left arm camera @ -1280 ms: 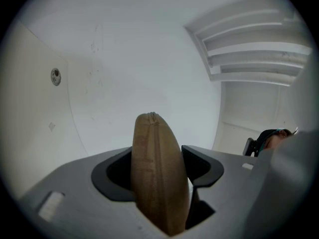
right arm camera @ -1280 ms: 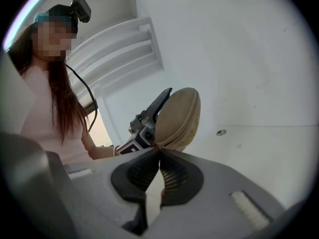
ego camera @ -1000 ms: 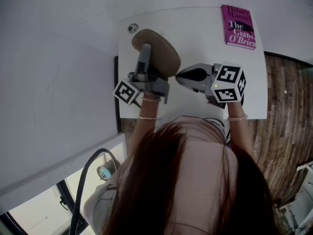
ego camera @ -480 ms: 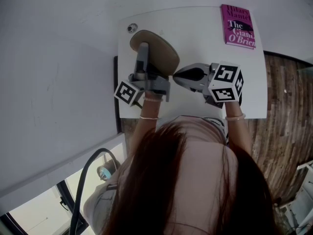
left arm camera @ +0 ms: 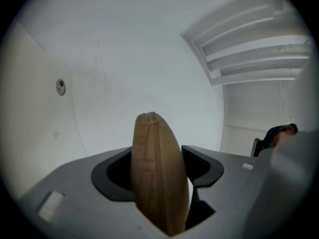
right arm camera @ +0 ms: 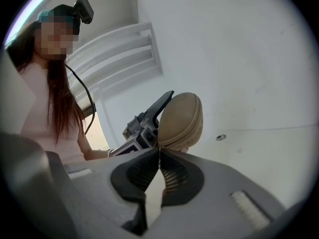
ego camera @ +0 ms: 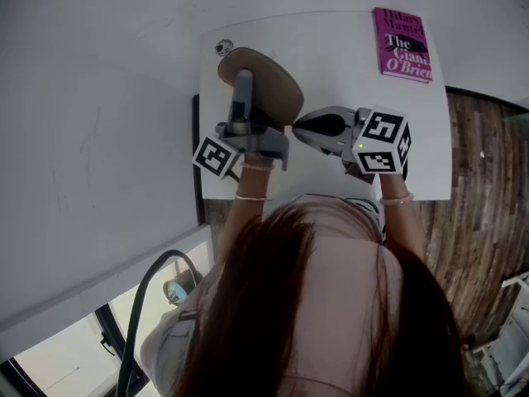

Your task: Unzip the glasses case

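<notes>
The left gripper [left arm camera: 159, 177] is clamped on a tan glasses case [ego camera: 273, 89], zip seam facing up, over a white table [ego camera: 347, 64]. The right gripper's [right arm camera: 159, 156] jaws, lately eased open, are nearly together at the case's end; any zip pull between them cannot be made out. "The Giant, O'Brien" is read on a pink book [ego camera: 403, 44].

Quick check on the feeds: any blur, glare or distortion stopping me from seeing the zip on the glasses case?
Head view: soft, even light, no glare, sharp; the wide lens bows the table edges. Left gripper view: heavy fisheye with dark corners; the glasses case is very close and slightly soft, zip seam readable along its top. Right gripper view: same fisheye; case in focus, evenly lit.
</notes>
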Action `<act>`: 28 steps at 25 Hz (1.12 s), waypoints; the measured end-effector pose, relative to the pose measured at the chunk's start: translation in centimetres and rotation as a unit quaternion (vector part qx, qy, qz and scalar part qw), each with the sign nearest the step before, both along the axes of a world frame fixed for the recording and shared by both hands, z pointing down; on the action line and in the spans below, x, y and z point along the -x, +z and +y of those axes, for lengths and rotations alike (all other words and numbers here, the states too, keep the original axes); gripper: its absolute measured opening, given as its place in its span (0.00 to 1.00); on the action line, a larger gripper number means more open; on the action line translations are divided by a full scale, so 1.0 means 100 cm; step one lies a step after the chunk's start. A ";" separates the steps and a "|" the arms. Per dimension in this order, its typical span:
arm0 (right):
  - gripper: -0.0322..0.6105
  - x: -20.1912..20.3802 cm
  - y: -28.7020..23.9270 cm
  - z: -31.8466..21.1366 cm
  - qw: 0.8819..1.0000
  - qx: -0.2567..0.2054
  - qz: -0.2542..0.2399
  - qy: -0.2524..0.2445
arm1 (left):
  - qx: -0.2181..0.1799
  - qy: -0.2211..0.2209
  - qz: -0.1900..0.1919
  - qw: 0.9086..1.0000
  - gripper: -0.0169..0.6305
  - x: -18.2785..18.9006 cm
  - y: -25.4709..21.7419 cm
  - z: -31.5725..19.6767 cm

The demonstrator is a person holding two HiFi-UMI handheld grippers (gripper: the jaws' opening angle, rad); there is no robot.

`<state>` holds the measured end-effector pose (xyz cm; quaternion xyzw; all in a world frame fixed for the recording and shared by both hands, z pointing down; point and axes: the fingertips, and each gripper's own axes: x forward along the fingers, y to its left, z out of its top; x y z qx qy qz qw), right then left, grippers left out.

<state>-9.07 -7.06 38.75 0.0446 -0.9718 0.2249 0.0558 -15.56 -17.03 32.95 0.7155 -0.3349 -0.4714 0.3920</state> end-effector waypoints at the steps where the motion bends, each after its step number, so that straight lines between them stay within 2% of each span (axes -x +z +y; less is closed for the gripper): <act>1: 0.07 0.000 0.000 0.000 1.000 -0.003 -0.003 0.004 | -0.004 0.000 -0.008 1.000 0.49 -0.001 -0.002 0.000; 10: 0.08 -0.001 0.006 0.000 0.999 -0.019 0.005 0.026 | -0.020 -0.013 -0.041 0.999 0.49 0.002 -0.007 0.002; 16: 0.09 -0.006 0.008 -0.006 0.998 -0.030 0.005 0.053 | -0.032 -0.023 -0.096 0.995 0.48 0.001 -0.010 0.004; 21: 0.09 -0.015 0.008 -0.014 0.994 -0.064 0.018 0.089 | -0.037 -0.037 -0.146 0.988 0.48 0.001 -0.007 0.007; 24: 0.08 -0.020 0.007 -0.021 0.990 -0.081 0.021 0.111 | -0.039 -0.046 -0.189 0.980 0.48 0.000 -0.005 0.008; 28: 0.06 -0.025 0.006 -0.027 0.986 -0.100 0.027 0.133 | -0.051 -0.059 -0.275 0.958 0.48 -0.002 -0.006 0.011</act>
